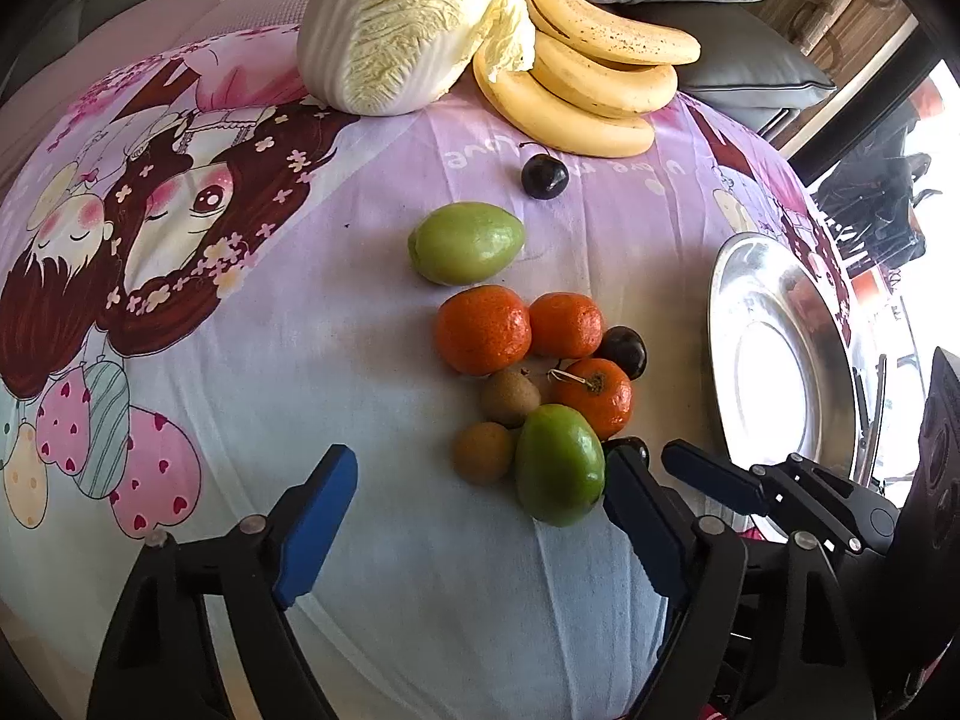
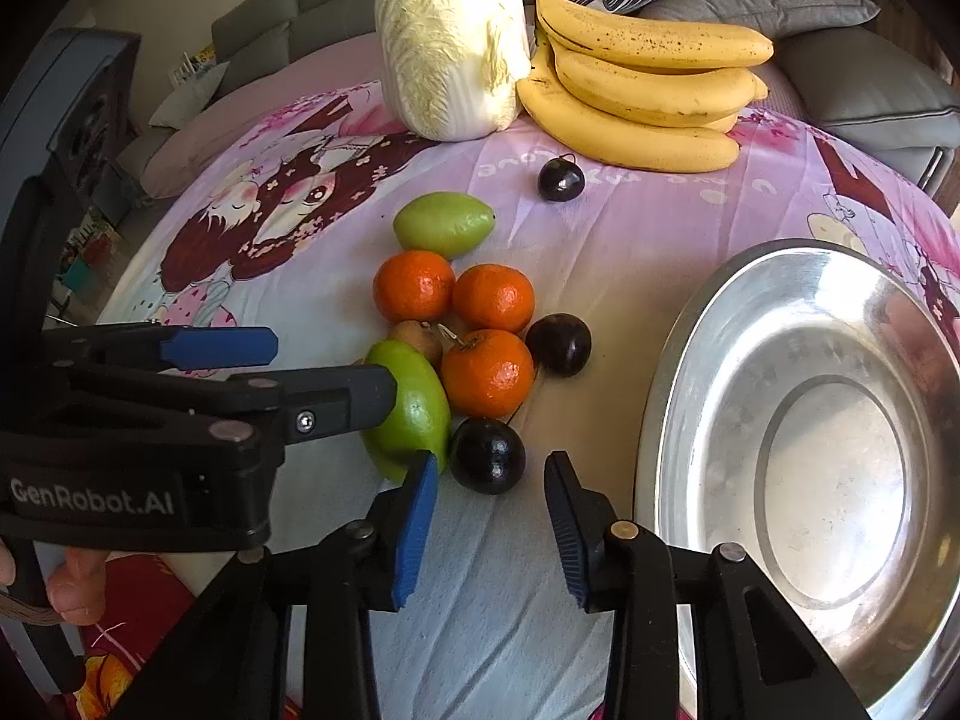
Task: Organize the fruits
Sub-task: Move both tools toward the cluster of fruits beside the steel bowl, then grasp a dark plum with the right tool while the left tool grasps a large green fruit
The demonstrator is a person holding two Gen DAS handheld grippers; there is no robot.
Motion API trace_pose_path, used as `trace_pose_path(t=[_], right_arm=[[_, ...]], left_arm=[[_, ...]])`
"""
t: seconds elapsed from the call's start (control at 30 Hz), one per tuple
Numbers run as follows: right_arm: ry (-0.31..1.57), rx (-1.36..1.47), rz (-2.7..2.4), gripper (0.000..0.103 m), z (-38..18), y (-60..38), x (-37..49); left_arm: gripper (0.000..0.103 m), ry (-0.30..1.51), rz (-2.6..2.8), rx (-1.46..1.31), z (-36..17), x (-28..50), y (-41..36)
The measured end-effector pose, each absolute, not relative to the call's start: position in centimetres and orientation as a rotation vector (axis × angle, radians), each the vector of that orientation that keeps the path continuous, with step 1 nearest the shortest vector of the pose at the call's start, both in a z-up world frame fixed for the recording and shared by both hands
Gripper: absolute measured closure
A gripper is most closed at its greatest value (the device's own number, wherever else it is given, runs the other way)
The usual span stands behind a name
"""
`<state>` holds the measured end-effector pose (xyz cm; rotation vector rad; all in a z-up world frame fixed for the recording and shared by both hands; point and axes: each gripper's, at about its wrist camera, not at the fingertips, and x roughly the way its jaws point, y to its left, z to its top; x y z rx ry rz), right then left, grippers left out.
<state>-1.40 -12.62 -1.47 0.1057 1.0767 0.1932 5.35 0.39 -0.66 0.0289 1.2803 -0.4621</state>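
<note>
right gripper (image 2: 489,516) part-open, empty, aimed at near dark plum (image 2: 487,455) just ahead, beside the steel plate (image 2: 708,324) for a short transfer; left gripper (image 1: 480,516) wide, empty, nearing green fruit (image 1: 559,463).

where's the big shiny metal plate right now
The round silver metal plate lies empty on the cartoon-print cloth, filling the right wrist view's lower right, just right of the cluster of orange tangerines and dark plums.

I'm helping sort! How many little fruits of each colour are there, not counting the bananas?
Orange fruits: 3
Green fruits: 2
Dark purple fruits: 3
Brown fruits: 2
Total: 10
</note>
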Motion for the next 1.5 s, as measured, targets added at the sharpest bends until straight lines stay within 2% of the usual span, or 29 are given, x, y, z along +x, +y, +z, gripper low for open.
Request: trace_pose_path(t=[0.23,0.43,0.63,1.0,1.5], right_arm=[[1.075,0.117,0.196,0.064,-1.7,-13.0,-1.2],[1.079,0.128,0.197,0.064,-1.9,-13.1,-1.0],[1.079,0.131,0.199,0.064,-2.0,-13.0,-1.0],[1.092,0.135,0.214,0.064,-2.3,-12.8,-0.8],[1.094,0.145,0.219,0.068,-2.6,-12.4,-0.1]], left_arm=[[0.048,1.286,-0.52,0.033,-1.0,5.3,-1.2],[0.053,1.279,-0.521,0.048,-1.1,5.2,-1.5],[0.066,1.263,-0.549,0.04,-0.8,5.1,-1.6],[0.071,1.254,-0.517,0.016,-0.4,4.7,0.1],[0.069,1.296,-0.516,-0.048,0.3,4.1,1.6]])
